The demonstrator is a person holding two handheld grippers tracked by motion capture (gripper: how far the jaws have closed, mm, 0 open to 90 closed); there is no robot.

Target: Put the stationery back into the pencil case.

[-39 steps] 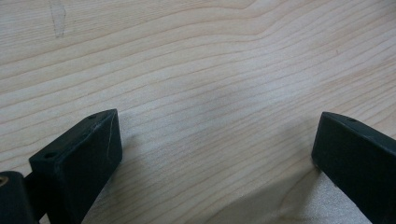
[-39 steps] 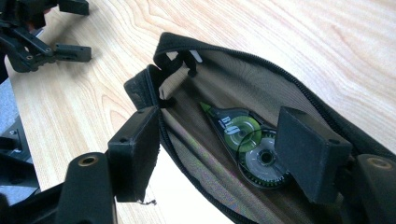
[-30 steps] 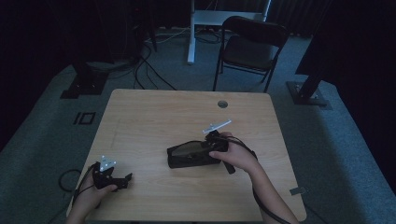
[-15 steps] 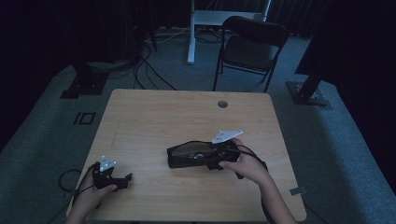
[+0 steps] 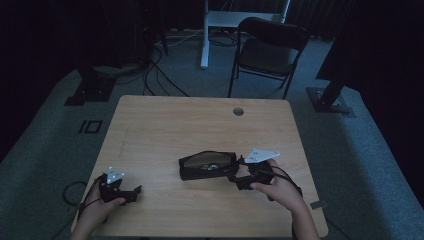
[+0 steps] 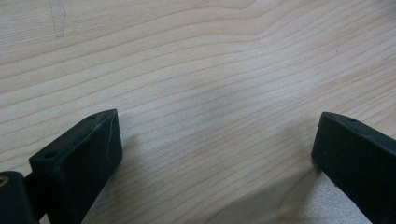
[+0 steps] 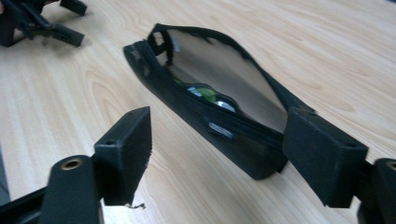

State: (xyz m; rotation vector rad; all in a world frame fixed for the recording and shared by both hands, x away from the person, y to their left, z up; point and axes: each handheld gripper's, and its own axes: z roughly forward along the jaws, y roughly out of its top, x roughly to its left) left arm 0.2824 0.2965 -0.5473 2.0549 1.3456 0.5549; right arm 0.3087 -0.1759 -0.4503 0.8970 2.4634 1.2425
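A: Step in hand?

B: Looks like working at the open black pouch [image 5: 207, 165], lying near the middle of the surface [image 5: 165, 125], a little right and toward the near edge. Zip mouth gaping, something green and silvery inside [image 7: 210, 95].

A: Right hand-held gripper?

B: Right hand-held gripper [image 5: 239, 176] just beside the pouch's right end, pointing left at it. Jaws spread wide, just been opening, nothing clamped between them. In the right gripper view, pouch's near end sits between the two black pads [image 7: 126, 149], close against the right one; touching or not, hard to tell. No grip either way.

A: And the left?

B: Left hand-held gripper [image 5: 120, 189] resting at the near left corner, well apart from the pouch. Jaws wide open, only bare wood grain between them in the left gripper view [image 6: 210, 140].

A: Next move?

B: Probably either reaching into the mouth for the contents, or taking hold of the zip pull or fabric edge. Calls for lining one pad inside the opening and closing gently; likely steadying the far end with the left, since soft fabric may slide or fold.
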